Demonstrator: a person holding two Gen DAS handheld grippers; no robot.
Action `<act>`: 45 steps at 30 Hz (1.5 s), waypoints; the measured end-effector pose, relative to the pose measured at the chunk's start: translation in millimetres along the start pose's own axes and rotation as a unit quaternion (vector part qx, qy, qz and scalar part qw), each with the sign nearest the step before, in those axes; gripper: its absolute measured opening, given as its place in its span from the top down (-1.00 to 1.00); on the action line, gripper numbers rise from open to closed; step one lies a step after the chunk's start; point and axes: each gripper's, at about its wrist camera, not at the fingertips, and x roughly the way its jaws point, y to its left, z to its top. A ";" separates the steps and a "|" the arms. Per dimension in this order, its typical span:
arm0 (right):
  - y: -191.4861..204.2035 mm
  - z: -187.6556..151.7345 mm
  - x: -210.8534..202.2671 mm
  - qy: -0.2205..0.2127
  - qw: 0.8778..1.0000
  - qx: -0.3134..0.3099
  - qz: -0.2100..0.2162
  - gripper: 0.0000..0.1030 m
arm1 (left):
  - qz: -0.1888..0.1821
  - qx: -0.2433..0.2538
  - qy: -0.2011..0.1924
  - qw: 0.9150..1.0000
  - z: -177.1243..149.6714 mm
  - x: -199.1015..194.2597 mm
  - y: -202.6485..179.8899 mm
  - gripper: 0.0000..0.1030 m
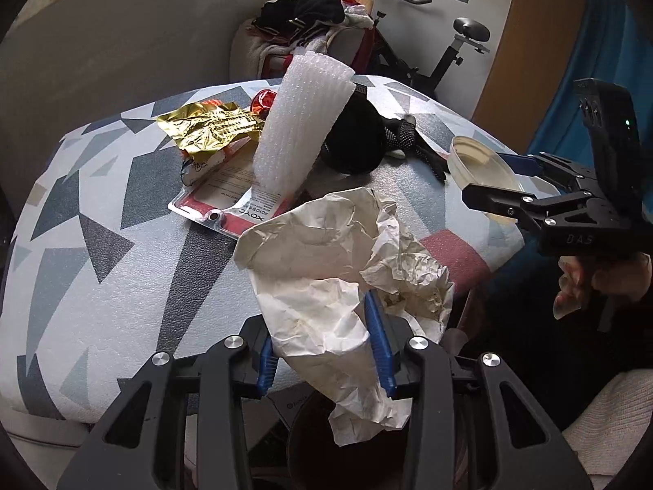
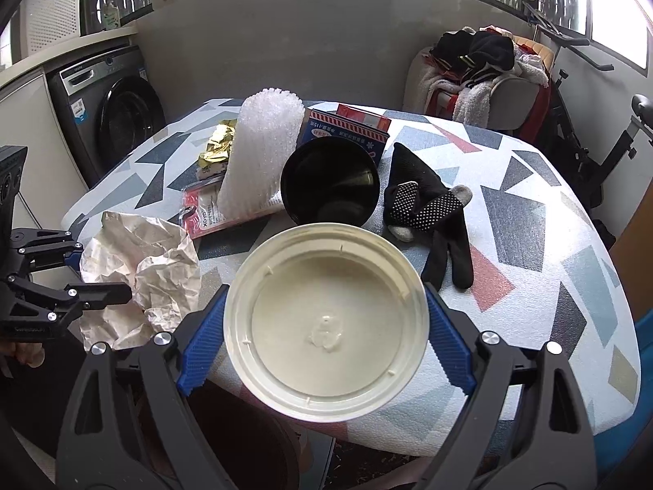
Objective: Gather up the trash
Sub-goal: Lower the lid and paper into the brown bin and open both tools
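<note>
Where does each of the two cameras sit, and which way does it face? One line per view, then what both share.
Left wrist: on the left gripper, looking down along it at the crumpled paper it grips; the right gripper and a hand show at right.
Right wrist: on the right gripper, facing the white lid it grips; the left gripper shows at left.
Shared: paper, lid, patterned table, bubble wrap.

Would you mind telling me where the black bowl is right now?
In the right wrist view the black bowl sits mid-table, between the white bubble-wrap roll on its left and the black dotted glove on its right.
</note>
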 end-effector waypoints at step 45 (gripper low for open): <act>117.9 -93.4 26.4 0.149 0.974 -0.126 0.116 -0.73 | 0.102 -0.060 -0.044 0.992 -83.7 -43.9 27.8 -0.84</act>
